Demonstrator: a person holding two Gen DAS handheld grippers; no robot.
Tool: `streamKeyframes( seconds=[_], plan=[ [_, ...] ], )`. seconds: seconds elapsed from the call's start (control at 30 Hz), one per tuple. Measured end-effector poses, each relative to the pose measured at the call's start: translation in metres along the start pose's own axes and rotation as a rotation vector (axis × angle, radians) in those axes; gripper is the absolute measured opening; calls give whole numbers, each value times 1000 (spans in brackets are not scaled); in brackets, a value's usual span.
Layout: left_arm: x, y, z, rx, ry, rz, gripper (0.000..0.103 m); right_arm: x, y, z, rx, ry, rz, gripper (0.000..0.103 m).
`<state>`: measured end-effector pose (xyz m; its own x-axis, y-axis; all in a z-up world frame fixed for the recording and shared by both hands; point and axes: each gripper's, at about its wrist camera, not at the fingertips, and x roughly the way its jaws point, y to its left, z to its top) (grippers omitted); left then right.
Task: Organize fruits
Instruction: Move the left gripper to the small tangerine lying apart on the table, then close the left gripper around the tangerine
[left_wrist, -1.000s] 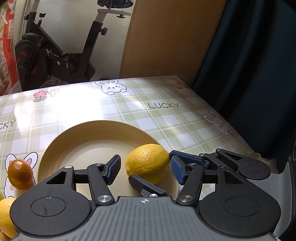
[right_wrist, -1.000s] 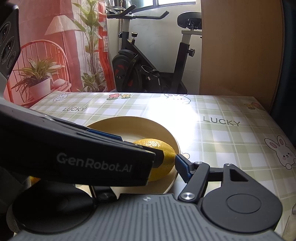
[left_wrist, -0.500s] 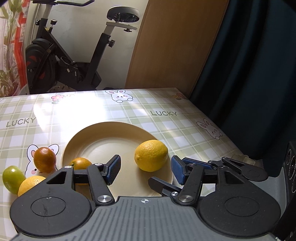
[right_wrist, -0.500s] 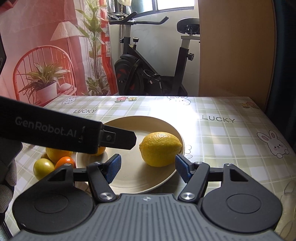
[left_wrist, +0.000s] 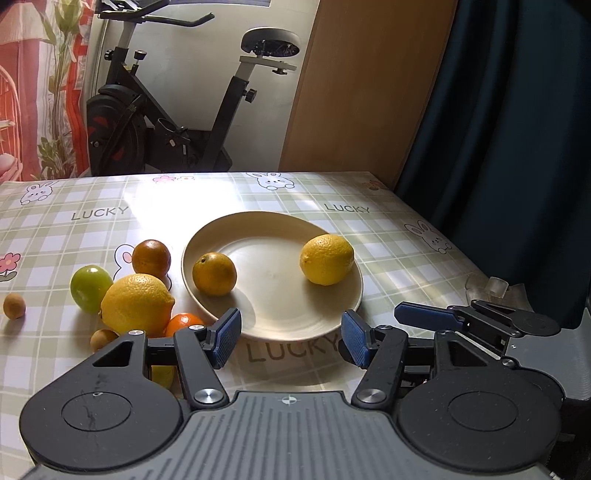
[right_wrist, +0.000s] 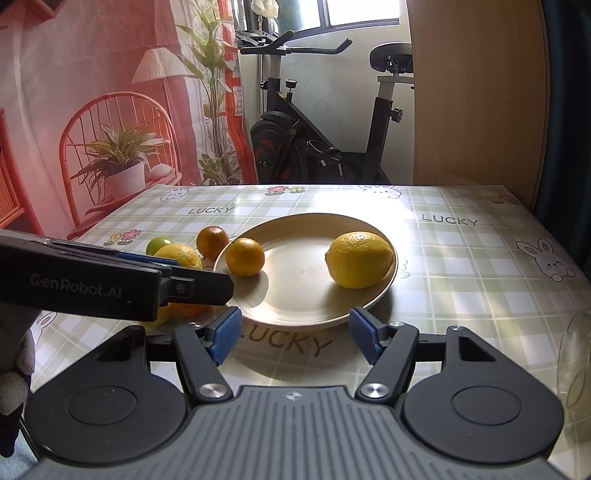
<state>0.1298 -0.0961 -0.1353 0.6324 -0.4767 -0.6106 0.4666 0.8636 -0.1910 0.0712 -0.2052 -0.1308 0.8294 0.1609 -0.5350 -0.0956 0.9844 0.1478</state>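
- Left wrist view: the left gripper (left_wrist: 290, 338) is spread wide with nothing between its blue pads, sitting just short of the near rim of the cream plate (left_wrist: 295, 325).
- Two fruits are on the plate: a lemon (left_wrist: 327, 259) on its right side and a small orange (left_wrist: 214, 274) at its left edge.
- The rest is bunched on the checked tablecloth (left_wrist: 388, 258) just left of the plate: a bigger lemon (left_wrist: 136, 304), a green fruit (left_wrist: 91, 283), a dark orange (left_wrist: 151, 257), and a bright orange one (left_wrist: 183, 322) peeking out behind the left finger. Two tiny brownish fruits (left_wrist: 14, 305) lie further left, apart from the pile.
- The right gripper pokes in from the right; from this angle I can't tell how it's set.
- Right wrist view: the right gripper (right_wrist: 295, 338) is also released, jaws wide apart, empty, lined up with the plate's (right_wrist: 306, 321) near rim.
- Same lemon (right_wrist: 359, 259) and small orange (right_wrist: 245, 257) on the plate; the left gripper's side (right_wrist: 110, 282) crosses in front of the pile on the left.
- An exercise bike (right_wrist: 317, 140) stands behind the table.
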Motion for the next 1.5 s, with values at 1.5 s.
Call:
streamKeyframes(
  seconds=[1.5],
  plan=[
    [5, 8, -73, -92, 196, -189, 59, -1, 40, -61, -138, 170, 149, 41]
  ],
)
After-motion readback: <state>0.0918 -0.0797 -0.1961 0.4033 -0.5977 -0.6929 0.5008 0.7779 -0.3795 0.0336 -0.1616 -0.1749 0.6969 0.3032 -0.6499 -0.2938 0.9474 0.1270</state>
